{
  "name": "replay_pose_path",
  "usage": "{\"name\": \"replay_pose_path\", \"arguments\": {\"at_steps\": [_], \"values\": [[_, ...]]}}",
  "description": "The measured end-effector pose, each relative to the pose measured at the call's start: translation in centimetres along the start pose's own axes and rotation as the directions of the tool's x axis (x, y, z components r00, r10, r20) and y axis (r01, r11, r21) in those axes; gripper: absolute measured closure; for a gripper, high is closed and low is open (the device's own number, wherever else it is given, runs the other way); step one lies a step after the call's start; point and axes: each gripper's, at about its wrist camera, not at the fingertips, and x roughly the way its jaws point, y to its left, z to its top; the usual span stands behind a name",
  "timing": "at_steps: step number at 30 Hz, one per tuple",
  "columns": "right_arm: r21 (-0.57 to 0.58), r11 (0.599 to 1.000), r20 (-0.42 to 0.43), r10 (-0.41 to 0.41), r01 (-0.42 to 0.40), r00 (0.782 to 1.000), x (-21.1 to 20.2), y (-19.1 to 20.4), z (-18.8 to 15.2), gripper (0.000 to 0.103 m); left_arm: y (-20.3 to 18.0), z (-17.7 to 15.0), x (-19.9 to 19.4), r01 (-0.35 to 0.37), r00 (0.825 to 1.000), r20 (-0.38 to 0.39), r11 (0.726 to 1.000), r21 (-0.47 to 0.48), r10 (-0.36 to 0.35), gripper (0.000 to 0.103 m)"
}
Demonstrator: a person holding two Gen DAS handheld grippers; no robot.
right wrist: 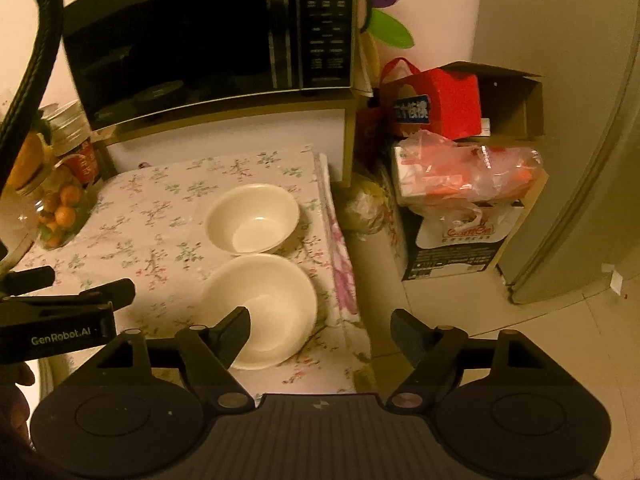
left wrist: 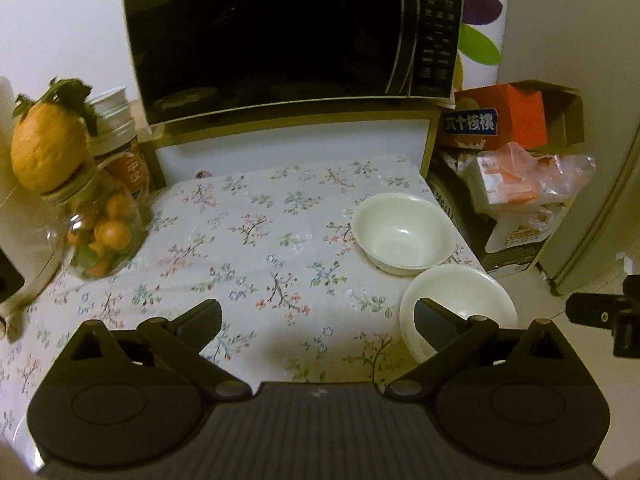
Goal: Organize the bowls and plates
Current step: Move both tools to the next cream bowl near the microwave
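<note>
The left gripper (left wrist: 318,320) hovered over the floral-print tablecloth (left wrist: 248,248), fingers spread apart and empty. The right gripper (right wrist: 320,330) was likewise spread wide, its left finger (right wrist: 234,328) over the rim of the near cream-white round bowl (right wrist: 276,300); contact could not be confirmed. The left gripper's body, seen from the right wrist, bore the lettering "GenRobot.AI". The far cream-white round bowl (right wrist: 254,218) stood just behind the near one, both upright at the table's right edge. Beyond stood a clear glass jar of small oranges (left wrist: 100,232), a red carton with a blue label in Chinese characters (right wrist: 434,106), and a black microwave oven (left wrist: 280,36) on a shelf.
</note>
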Motion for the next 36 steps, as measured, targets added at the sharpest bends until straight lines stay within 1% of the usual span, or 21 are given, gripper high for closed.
{"name": "replay_pose_path", "arguments": {"at_steps": [3, 8, 10, 12, 13, 15, 20, 23, 25, 28, 32, 35, 36], "values": [[0.006, 1.0, -0.017, -0.009, 0.01, 1.0, 0.9, -0.5, 0.4, 0.025, -0.2, 0.3, 0.9, 0.002, 1.0, -0.012, 1.0, -0.017, -0.002, 0.0], [-0.005, 1.0, -0.045, 0.007, -0.007, 0.999, 2.4, -0.4, 0.7, 0.025, -0.7, 0.8, 2.2, -0.003, 1.0, -0.026, 1.0, -0.02, 0.002, 0.0], [-0.001, 1.0, -0.049, 0.004, -0.004, 0.999, 2.9, -0.5, 0.9, 0.02, -1.1, 0.9, 2.7, -0.009, 1.0, -0.027, 1.0, 0.0, 0.009, 0.0], [-0.002, 1.0, -0.046, -0.012, 0.012, 0.999, 3.5, -0.5, 1.2, 0.016, -1.7, 1.0, 3.3, 0.002, 0.999, -0.042, 0.999, 0.042, 0.0, 0.0], [-0.006, 1.0, -0.047, -0.018, 0.018, 0.999, 3.8, -0.5, 1.4, 0.016, -1.9, 1.1, 3.8, 0.005, 0.998, -0.057, 0.998, 0.061, -0.001, 0.0], [0.003, 1.0, -0.058, -0.017, 0.018, 0.998, 4.5, -0.6, 1.6, 0.016, -2.3, 1.0, 4.5, -0.013, 0.997, -0.077, 0.997, 0.072, 0.018, 0.0], [0.026, 0.999, -0.097, 0.031, -0.029, 0.995, 6.2, -0.7, 2.2, 0.016, -2.2, 0.9, 5.8, 0.0, 0.994, -0.109, 0.999, 0.054, 0.005, 0.0], [0.032, 0.999, -0.116, 0.029, -0.025, 0.993, 7.3, -0.7, 2.3, 0.015, -2.0, 0.9, 6.3, 0.006, 0.995, -0.103, 0.999, 0.04, -0.001, 0.0], [0.035, 0.999, -0.147, 0.034, -0.03, 0.989, 8.2, -0.6, 2.1, 0.014, -1.9, 0.9, 6.8, 0.024, 0.993, -0.114, 1.0, 0.02, -0.022, 0.0], [0.033, 0.999, -0.173, 0.039, -0.034, 0.984, 9.3, -0.4, 1.8, 0.014, -1.7, 0.4, 7.7, 0.042, 0.987, -0.155, 0.999, -0.021, -0.044, 0.001], [0.018, 0.999, -0.179, 0.037, -0.034, 0.983, 9.8, 0.0, 1.6, 0.014, -1.5, -0.1, 8.7, 0.071, 0.977, -0.199, 0.996, -0.054, -0.081, 0.005], [0.026, 0.999, -0.188, 0.034, -0.03, 0.982, 10.2, -0.1, 1.6, 0.018, -1.4, -0.3, 9.0, 0.085, 0.974, -0.206, 0.994, -0.074, -0.099, 0.009], [0.034, 0.999, -0.196, 0.039, -0.033, 0.98, 10.3, -0.1, 1.5, 0.022, -1.4, -0.3, 9.1, 0.092, 0.972, -0.21, 0.993, -0.08, -0.107, 0.011]]}}
